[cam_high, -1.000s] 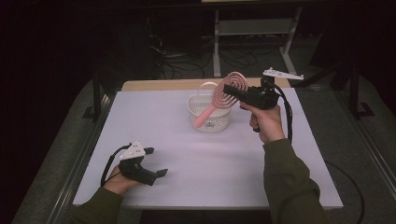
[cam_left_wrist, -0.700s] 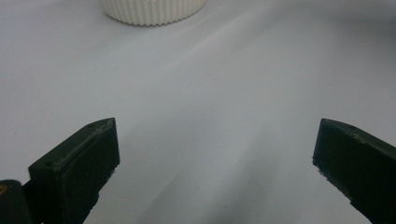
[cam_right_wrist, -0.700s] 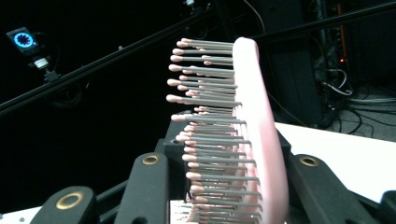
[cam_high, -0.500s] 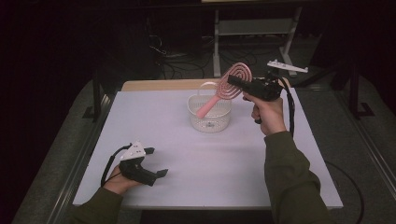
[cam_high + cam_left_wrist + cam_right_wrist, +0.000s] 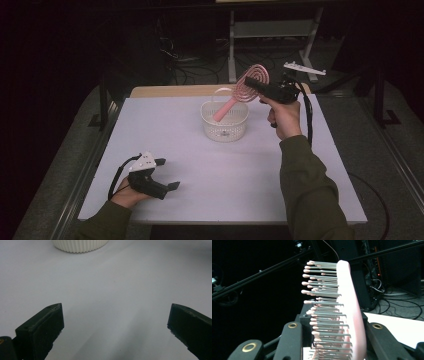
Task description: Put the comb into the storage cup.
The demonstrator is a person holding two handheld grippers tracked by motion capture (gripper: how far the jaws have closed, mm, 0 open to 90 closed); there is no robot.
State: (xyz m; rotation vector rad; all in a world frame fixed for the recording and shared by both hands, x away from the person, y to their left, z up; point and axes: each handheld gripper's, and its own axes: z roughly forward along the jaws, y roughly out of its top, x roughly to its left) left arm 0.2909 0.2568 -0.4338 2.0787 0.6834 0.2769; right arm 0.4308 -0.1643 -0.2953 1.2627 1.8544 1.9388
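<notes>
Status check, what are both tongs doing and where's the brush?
Right tongs shut on pink brush, held above the basket. Left tongs open, low over the table near its front edge. Nothing in the way.

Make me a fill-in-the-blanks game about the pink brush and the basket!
1. The right gripper holds a pink ____.
2. The hairbrush is lifted above a white ____.
3. The left gripper is wide ____ with nothing in it.
4. The basket stands on a white ____.

Missing words: hairbrush; basket; open; table

Hairbrush (image 5: 240, 94) above basket (image 5: 225, 125), table (image 5: 210, 165) centre-back.
</notes>
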